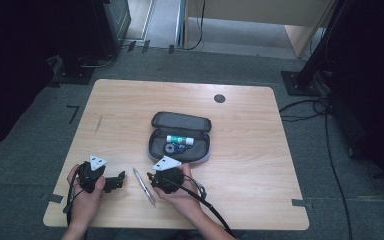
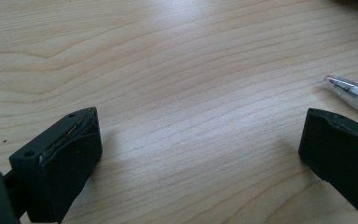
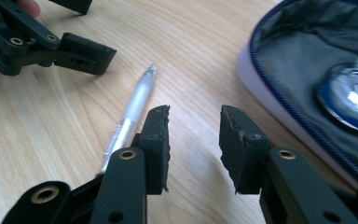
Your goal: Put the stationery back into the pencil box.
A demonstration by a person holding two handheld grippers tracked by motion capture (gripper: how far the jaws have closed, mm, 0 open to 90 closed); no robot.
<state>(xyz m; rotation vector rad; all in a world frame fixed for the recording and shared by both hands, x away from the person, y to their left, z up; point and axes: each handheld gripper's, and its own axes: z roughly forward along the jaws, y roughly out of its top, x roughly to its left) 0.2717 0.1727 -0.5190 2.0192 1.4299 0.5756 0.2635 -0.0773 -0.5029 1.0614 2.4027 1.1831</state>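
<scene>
Both my grippers sit low over the near half of the bench (image 1: 130, 100), hands coming in from the near edge. My left gripper (image 1: 114, 181) has its jaws spread wide, nothing between them; in the left gripper view only bare wood lies in the gap, and the pen's tip (image 2: 349, 88) shows just beyond the right-hand jaw. My right gripper (image 1: 152, 177) has its jaws parted by a narrower gap, also empty, bare wood between the pads (image 3: 161, 149).

The pen (image 1: 144, 186), clear-bodied, lies flat between the two grippers, slanting toward the near edge. In the right gripper view it runs just beside and partly behind my left-hand jaw; whether they touch I cannot tell.

The grey pencil case (image 1: 180, 137) lies open at mid-bench, just beyond my right gripper, its blue-piped rim (image 3: 279, 112) close to the right-hand jaw. Inside: a white-and-green tube (image 1: 180, 139) and a round blue-rimmed object (image 3: 354, 95), blurred.

Open wood: the whole left side, the far strip up to the dark round grommet (image 1: 219, 98), and the right side out to the edge.
</scene>
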